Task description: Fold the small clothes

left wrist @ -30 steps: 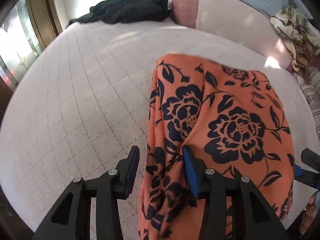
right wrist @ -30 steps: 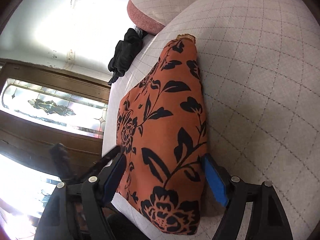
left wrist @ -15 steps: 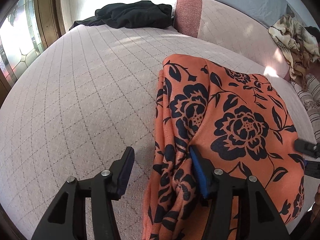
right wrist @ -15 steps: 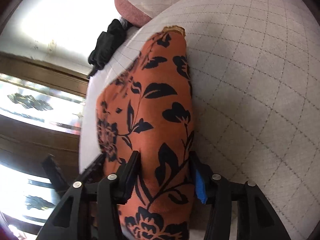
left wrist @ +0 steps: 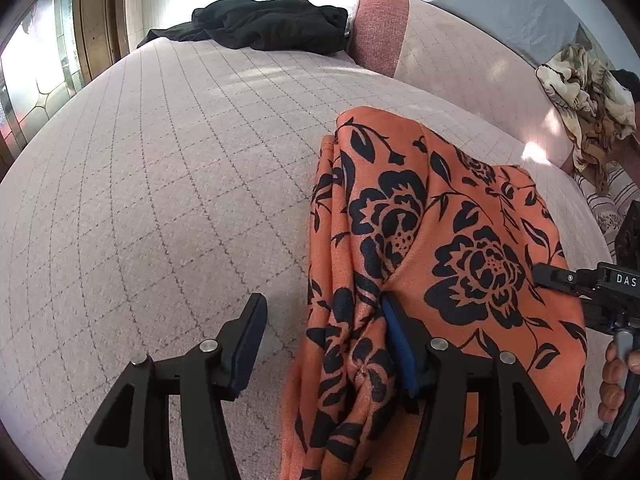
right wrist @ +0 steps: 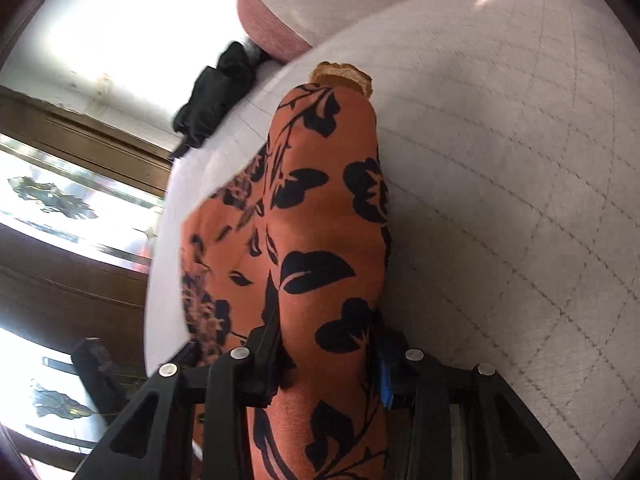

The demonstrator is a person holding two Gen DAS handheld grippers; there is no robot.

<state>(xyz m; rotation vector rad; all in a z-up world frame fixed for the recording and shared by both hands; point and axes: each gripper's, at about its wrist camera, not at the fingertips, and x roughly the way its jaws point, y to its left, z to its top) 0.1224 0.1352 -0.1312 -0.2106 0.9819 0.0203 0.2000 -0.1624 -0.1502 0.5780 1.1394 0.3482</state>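
Orange floral-print garment (left wrist: pixel 460 248), soft and bunched, lies on quilted grid-stitched cushion (left wrist: pixel 160 200); left gripper (left wrist: pixel 324 340) stands wide, having just been opening; right gripper (right wrist: pixel 324 356), just closing, pinches its fold.

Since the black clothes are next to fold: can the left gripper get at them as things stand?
Probably yes. The left gripper is open, the orange floral garment only beside one finger, and bare quilted bed lies between it and the black clothes, though they lie at the far edge.

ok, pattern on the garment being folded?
Orange fabric with black flowers and leaves; clearest in left wrist view.
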